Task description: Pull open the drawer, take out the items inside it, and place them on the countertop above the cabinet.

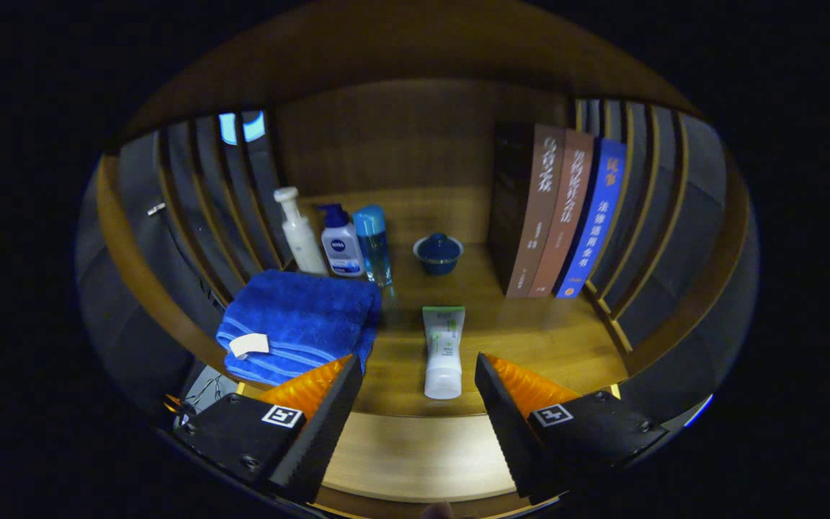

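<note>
My jaws [415, 404]: spread wide, holding nothing; fingers either side of the tube's cap end
Tube [444, 351]: white with green print; lies flat on the wooden tabletop [530, 331], just ahead of me; long axis runs away from me, cap nearest, crimped end far
Towel [300, 326]: blue, folded, left of the tube
Bottles [343, 241]: three upright behind the towel
Lidded cup [438, 252]: dark blue, beyond the tube
Books [563, 216]: three upright, far right
</note>
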Demonstrator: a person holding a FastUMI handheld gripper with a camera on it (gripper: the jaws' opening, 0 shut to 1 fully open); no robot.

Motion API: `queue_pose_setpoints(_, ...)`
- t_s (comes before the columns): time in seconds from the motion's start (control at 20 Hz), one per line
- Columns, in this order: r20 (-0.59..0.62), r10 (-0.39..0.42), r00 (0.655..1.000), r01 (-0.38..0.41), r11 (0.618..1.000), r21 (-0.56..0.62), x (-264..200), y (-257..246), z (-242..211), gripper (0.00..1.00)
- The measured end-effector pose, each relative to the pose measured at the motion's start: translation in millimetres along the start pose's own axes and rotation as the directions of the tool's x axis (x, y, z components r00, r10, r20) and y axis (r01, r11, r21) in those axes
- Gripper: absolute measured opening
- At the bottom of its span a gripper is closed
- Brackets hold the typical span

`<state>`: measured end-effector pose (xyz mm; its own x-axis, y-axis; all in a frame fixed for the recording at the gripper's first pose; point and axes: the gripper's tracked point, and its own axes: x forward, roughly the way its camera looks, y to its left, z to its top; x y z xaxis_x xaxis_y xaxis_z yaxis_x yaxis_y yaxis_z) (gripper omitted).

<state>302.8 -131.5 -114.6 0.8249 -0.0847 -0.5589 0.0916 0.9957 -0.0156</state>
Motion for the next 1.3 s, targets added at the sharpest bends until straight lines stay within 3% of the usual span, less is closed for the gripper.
queue_pose_setpoints(0.35, 0.294, 0.023, 0.955, -0.023, 1.0, -0.003, -110.1, 12.1, -1.6, 1.0)
queue_pose_setpoints(0.7, 0.467, -0.024, 0.884, 0.022, 1.0, 0.01, -195.4, -0.4, -47.0, 0.99)
queue_pose_setpoints(1.15, 0.526, -0.07, 0.848, 0.035, 0.996, 0.077, -220.1, -12.6, -161.5, 0.99)
queue_pose_setpoints(1.3, 0.492, -0.079, 0.867, 0.04, 0.995, 0.088, -198.2, -20.7, -204.4, 0.99)
